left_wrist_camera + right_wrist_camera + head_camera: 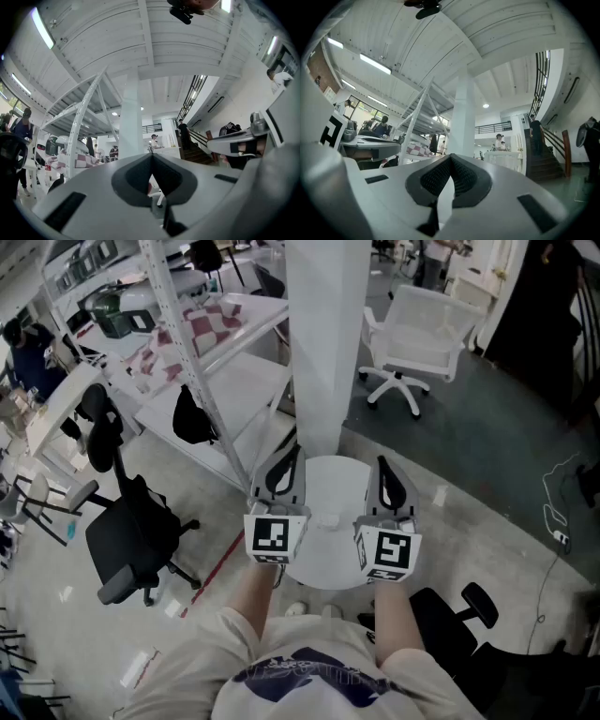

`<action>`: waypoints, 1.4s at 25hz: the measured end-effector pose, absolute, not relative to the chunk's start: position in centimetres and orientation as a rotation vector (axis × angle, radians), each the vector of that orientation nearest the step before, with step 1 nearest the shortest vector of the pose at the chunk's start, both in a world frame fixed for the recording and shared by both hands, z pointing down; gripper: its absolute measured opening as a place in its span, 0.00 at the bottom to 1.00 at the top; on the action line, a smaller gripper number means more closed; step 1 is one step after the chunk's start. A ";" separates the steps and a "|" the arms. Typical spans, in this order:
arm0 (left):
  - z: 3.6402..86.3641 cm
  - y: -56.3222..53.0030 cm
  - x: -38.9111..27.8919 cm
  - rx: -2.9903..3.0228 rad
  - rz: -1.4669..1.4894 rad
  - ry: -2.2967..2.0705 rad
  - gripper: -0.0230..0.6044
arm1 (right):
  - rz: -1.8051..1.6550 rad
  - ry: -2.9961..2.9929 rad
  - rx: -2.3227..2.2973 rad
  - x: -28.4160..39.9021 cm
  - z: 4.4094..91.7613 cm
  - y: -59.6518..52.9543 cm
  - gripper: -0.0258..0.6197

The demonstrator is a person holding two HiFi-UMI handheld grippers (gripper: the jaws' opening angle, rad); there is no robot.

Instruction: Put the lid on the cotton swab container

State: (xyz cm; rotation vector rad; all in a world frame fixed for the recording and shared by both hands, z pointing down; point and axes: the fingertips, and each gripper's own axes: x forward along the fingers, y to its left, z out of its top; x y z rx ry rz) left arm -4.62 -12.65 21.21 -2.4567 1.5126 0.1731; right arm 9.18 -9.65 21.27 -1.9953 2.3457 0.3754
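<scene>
Left gripper (289, 460) (152, 155): jaws fully closed, nothing between them. Right gripper (382, 470) (450, 157): jaws fully closed, empty. Both are held above the round white table (328, 486), left and right of centre. A small white object (328, 518), too faint to identify as container or lid, lies near the table's centre. A white column (323, 343) stands at the far edge.
</scene>
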 end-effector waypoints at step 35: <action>22.8 -12.2 -6.1 -2.735 0.061 1.193 0.48 | -0.001 2.417 -1.622 15.5 22.8 -8.5 0.57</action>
